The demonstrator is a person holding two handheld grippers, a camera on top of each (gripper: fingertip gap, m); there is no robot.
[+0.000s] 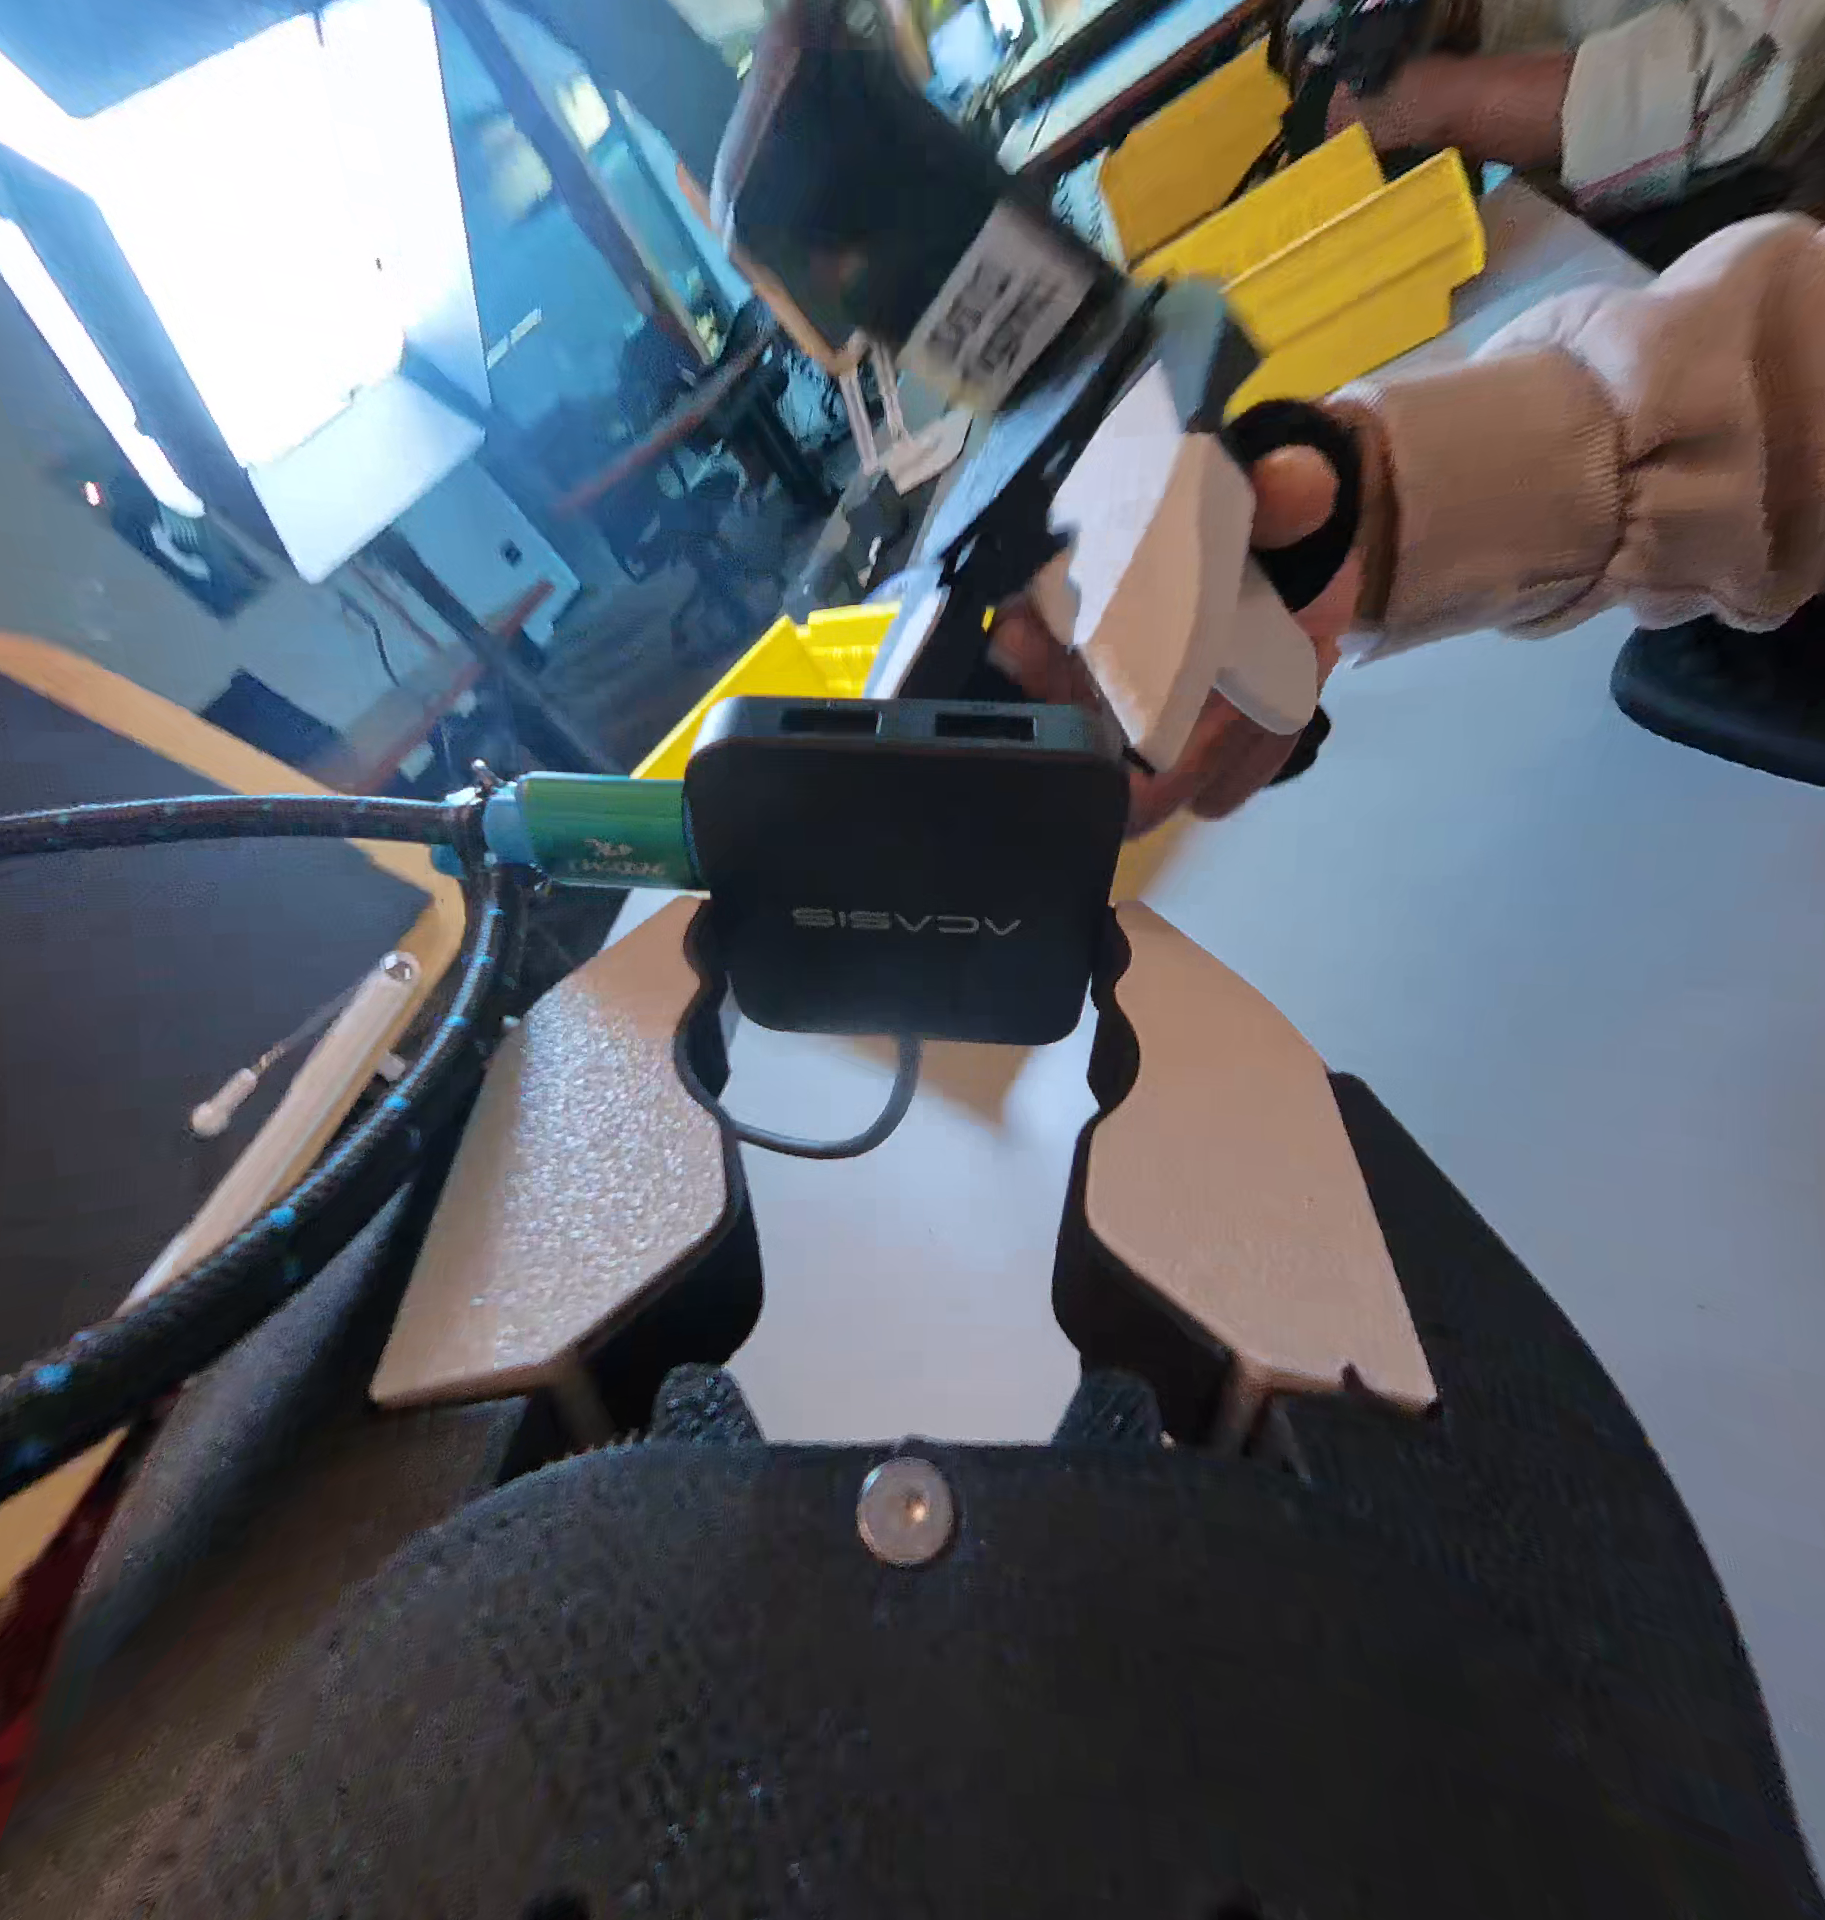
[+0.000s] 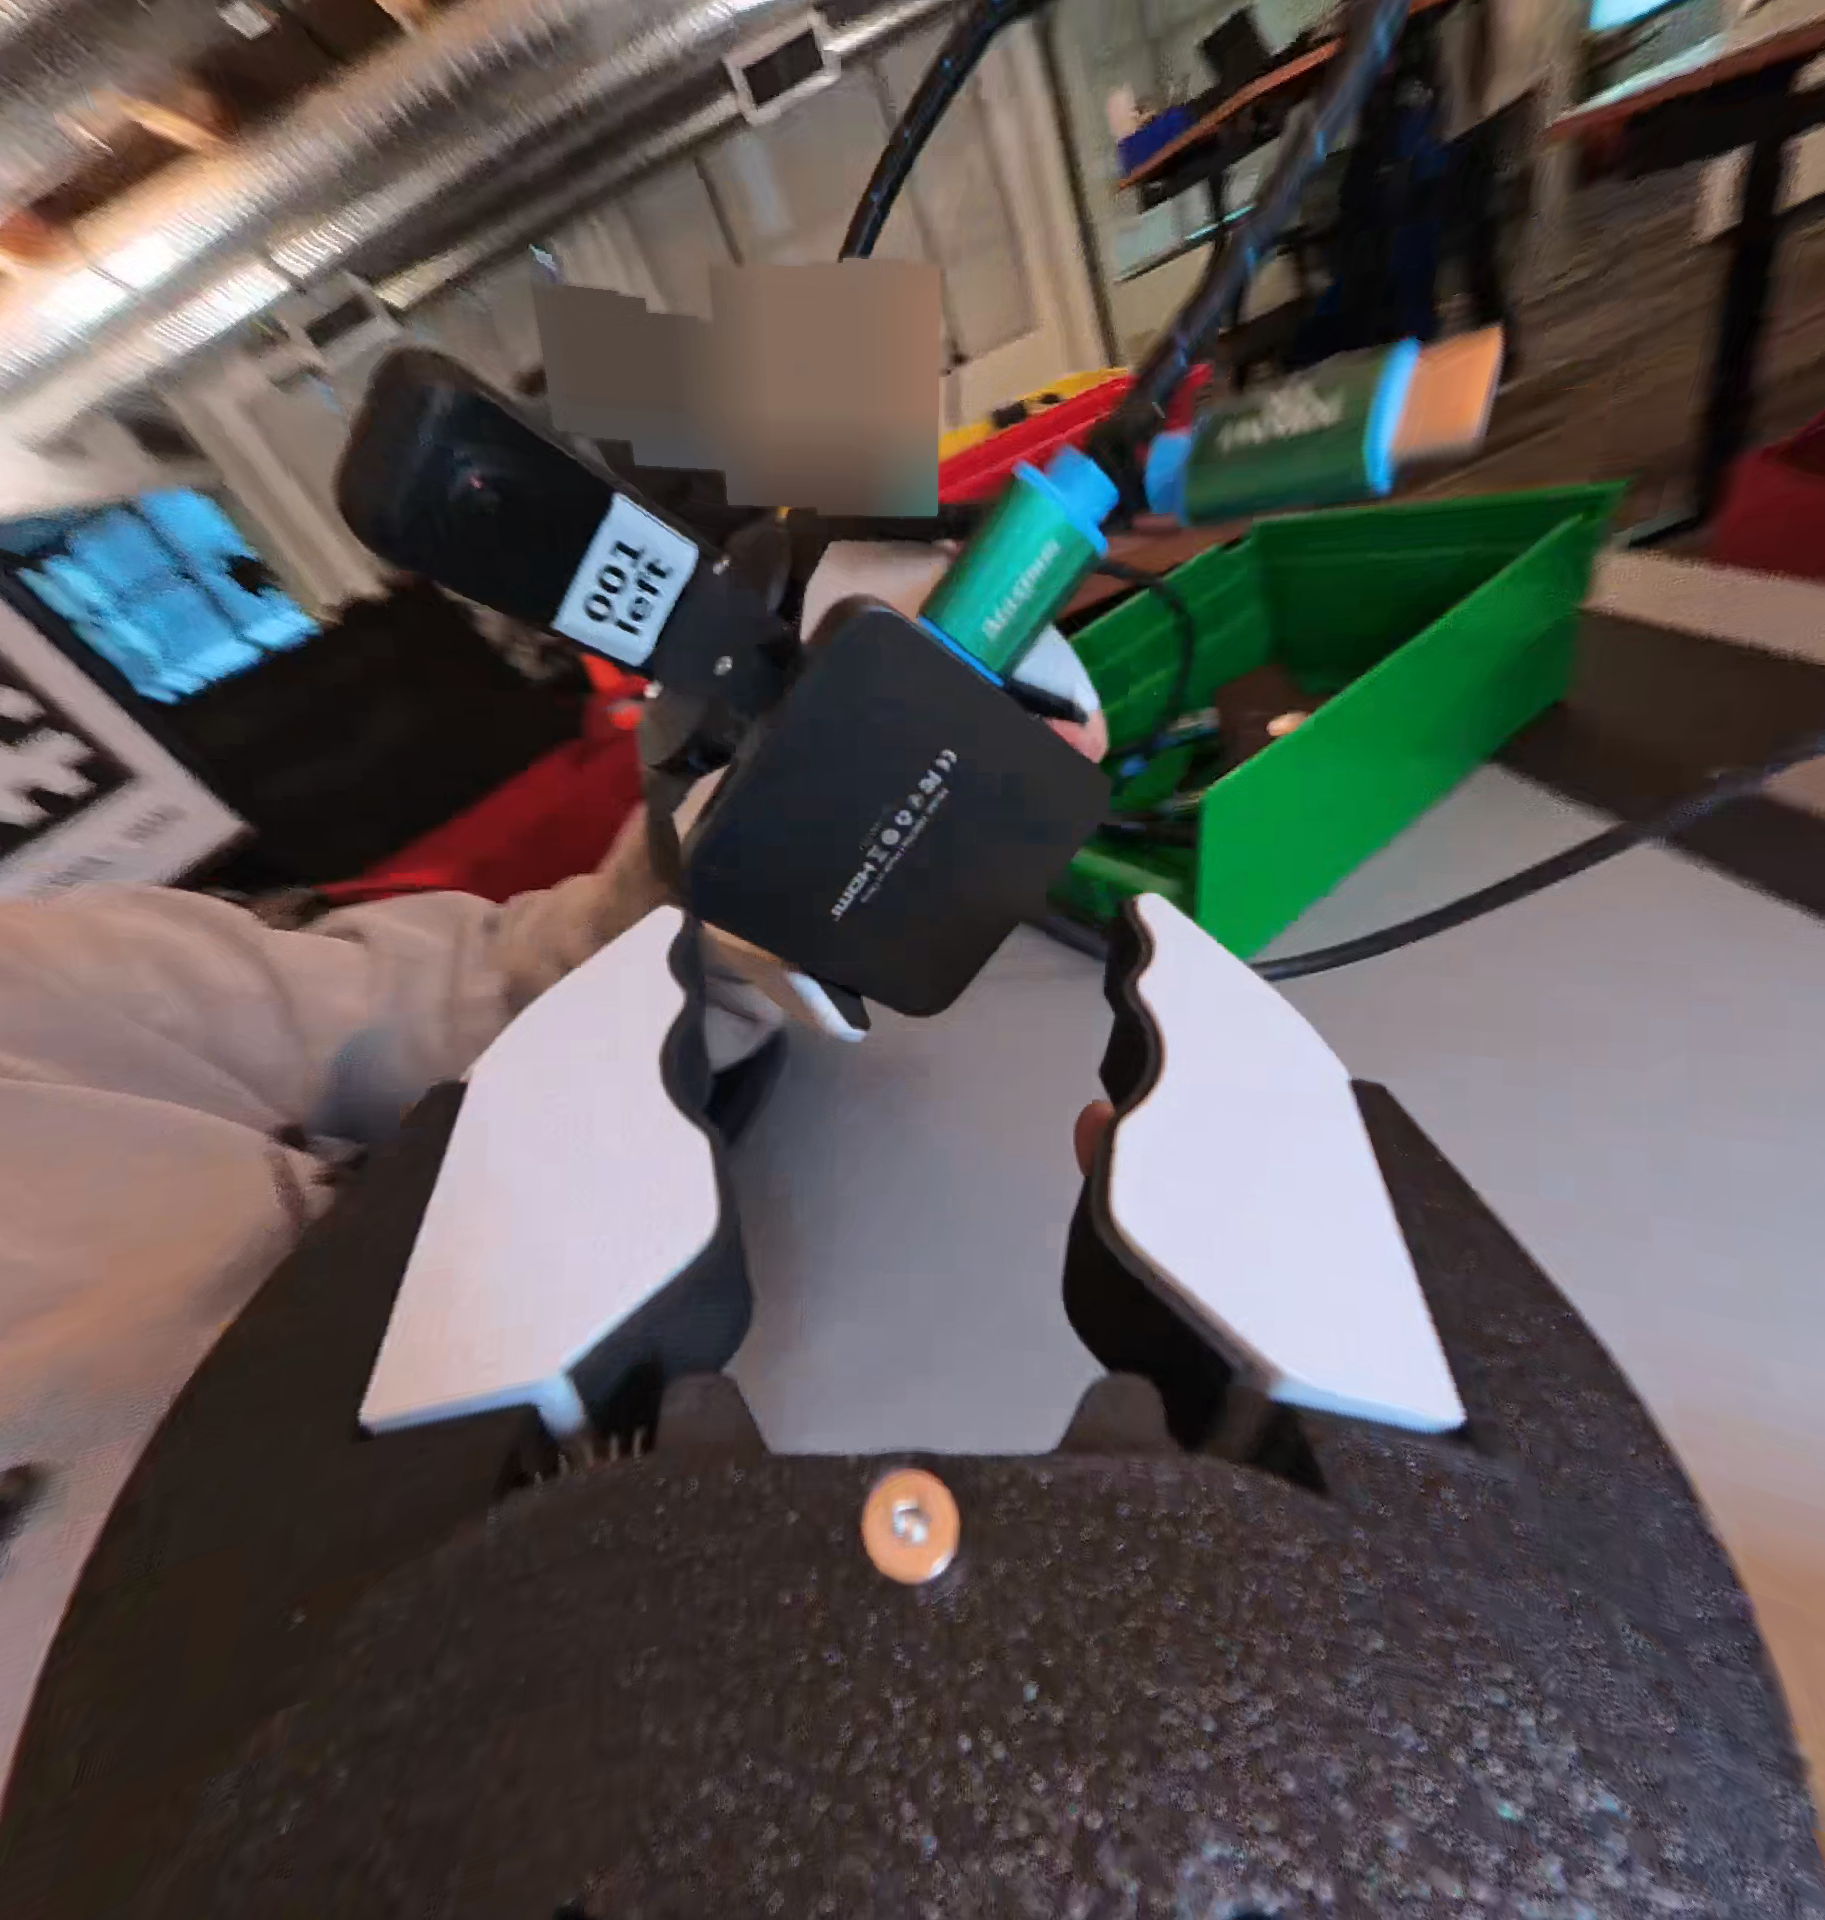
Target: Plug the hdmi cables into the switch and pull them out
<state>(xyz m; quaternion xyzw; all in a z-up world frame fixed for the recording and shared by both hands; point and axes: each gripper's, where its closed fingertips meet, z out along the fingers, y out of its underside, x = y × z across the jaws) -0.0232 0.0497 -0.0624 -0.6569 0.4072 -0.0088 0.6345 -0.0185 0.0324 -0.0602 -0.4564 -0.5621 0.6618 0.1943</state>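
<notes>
Left gripper [image 1: 908,966]: jaws clamped on the near edge of the switch [image 1: 903,862], one on each side.
Right gripper [image 2: 903,966]: jaws apart and empty, facing the switch from just in front of it.
Switch: black square box held clear of the grey worktop [image 1: 1510,1039]; its thin pigtail [image 1: 814,1127] loops between the left jaws.
Plugged cable: green plug [image 1: 601,831] seated in the switch's side, long axis level and square to that side, braided lead [image 1: 212,821] trailing away from it and curving back.
Free ports: two empty slots [image 1: 903,722] on the far edge, opening away from the left gripper.
Second plug [image 2: 1323,447]: green, blurred, hanging loose above and beyond the switch, metal tip pointing away from it.
Risk: the grip is only on the switch's corners, so a sideways pull on the seated plug would likely twist the switch out of the jaws.
Risk: the dangling lead could snag the open right jaws.
</notes>
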